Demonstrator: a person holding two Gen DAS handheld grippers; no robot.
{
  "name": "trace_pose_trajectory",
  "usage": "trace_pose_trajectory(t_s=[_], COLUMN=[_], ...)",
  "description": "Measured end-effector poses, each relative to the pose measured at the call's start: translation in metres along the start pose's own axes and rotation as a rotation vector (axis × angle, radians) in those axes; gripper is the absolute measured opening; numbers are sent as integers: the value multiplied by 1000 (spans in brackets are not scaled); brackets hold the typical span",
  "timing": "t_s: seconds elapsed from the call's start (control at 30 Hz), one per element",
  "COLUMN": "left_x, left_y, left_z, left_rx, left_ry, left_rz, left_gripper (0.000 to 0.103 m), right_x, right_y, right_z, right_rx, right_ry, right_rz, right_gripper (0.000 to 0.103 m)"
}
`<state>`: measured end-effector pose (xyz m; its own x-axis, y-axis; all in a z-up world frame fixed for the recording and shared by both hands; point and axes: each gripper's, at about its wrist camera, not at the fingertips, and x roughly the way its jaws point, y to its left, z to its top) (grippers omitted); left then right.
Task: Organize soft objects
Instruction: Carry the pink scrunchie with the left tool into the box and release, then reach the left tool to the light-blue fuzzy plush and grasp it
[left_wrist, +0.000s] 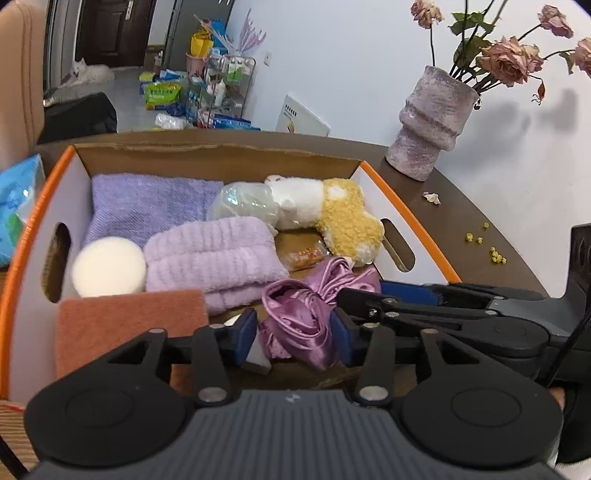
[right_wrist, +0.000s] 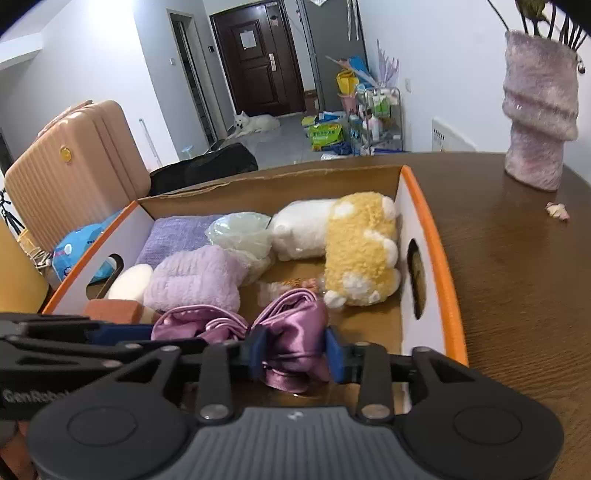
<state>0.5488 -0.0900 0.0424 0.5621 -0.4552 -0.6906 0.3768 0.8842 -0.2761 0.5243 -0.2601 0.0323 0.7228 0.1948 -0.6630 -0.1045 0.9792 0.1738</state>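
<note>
Satin purple cloth (left_wrist: 295, 325) lies at the box's (left_wrist: 406, 210) near edge | left gripper (left_wrist: 293, 334) and right gripper (right_wrist: 295, 350) straddle it, pads slack, half-open | you'd find it slippery, light, floppy | pinch a bunched fold, not a smooth face.

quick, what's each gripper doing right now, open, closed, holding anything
Left gripper: open; the purple satin cloth sits loosely between its fingers.
Right gripper: the same cloth fills the gap between its fingers; gripped or released cannot be told.
</note>
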Motion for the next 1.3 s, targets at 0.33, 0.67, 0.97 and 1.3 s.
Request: trace_pose_trajectory(t_s=[0.33,0.67,0.97,1.3], left_x=[-91,-181,-243,-279], left_y=[-32,-79,-105,-82], left_z=[-18,-85,-205,-310], left_rx=[47,143,191,-5], left_ry=[-91,-214,-278,-270], left_rz=[37,109,131,166], left_gripper=[54,65,80,93], right_x=[-111,-222,-290,-307], right_y=[12,25,42,60], right_z=[2,-60,-161,-271], right_rx=[-60,-97,-107,-36], right_ry=[-135,-221,-278,-214], right_rz=[0,22,12,38], right_gripper=[53,59,63,89])
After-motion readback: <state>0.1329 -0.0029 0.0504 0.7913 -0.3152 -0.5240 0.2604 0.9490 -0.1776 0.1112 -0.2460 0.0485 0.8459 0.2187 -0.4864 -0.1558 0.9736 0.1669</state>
